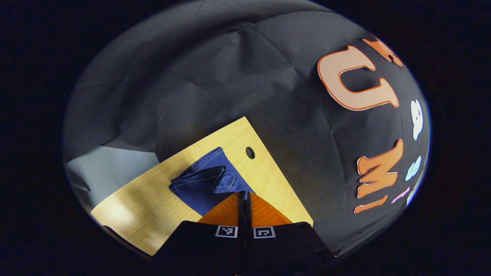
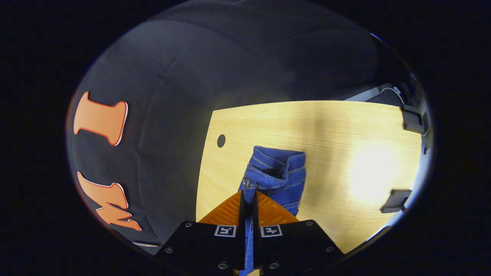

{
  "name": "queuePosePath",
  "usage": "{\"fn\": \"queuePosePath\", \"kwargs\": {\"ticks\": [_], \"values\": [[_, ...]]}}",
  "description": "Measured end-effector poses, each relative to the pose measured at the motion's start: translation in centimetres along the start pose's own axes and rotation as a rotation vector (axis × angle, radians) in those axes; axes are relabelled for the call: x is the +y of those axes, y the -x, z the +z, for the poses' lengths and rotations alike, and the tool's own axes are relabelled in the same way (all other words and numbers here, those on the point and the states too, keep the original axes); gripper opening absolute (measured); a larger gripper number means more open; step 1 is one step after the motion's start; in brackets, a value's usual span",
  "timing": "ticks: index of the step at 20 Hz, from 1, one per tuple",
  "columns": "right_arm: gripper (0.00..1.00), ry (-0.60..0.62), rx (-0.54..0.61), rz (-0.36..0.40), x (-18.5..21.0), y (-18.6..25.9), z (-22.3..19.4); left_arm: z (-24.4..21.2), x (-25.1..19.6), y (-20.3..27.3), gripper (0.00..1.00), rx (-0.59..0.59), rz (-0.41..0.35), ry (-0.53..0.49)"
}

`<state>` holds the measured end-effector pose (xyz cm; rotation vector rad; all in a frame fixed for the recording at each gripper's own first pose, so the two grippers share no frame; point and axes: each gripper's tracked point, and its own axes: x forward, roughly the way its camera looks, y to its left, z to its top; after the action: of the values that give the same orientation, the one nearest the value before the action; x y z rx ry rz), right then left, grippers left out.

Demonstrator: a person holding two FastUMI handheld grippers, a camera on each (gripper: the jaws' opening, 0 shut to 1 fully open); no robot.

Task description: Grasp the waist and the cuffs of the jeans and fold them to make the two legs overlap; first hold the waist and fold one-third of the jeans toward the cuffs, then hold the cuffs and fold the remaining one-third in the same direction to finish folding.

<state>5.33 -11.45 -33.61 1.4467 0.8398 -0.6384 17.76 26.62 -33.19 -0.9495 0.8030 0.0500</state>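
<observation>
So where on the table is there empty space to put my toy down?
In the right gripper view, the widest bare wood is on the table, between the jeans and two dark clamps on its edge. A narrower bare strip runs between the jeans and the round hole. It's crowded where both grippers pinch the denim, right gripper and left gripper.

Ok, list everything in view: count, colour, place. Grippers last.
jeans: one, blue, bunched on the table near its holed corner, also at.
table: one, light wood, under the jeans; a round hole near one corner.
clamps: two, dark, at the table's far edge in the right gripper view; the other at.
wall: black cloth, behind the table.
left gripper: one, fingers together on denim at the jeans' edge.
right gripper: one, fingers closed on a strip of denim.
</observation>
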Motion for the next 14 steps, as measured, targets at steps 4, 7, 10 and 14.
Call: {"fn": "queuePosePath", "kwargs": {"ticks": [4,7,10,14], "values": [[0.09,-0.005,0.046,-0.017,1.7,-4.0,0.1,0.8,-0.4,-3.6,0.01,-0.005,0.07,-0.026],[0.08,0.002,0.077,-0.057,1.9,-7.5,0.0,0.1,0.6,-7.0,0.01,0.014,0.16,-0.061],[0.09,-0.022,0.106,-0.081,2.3,-11.1,0.2,-0.3,1.4,-9.5,0.01,0.03,0.239,-0.089],[0.09,-0.032,0.132,-0.101,2.7,-13.6,0.3,-0.8,1.7,-12.1,0.03,0.056,0.313,-0.101]]}}
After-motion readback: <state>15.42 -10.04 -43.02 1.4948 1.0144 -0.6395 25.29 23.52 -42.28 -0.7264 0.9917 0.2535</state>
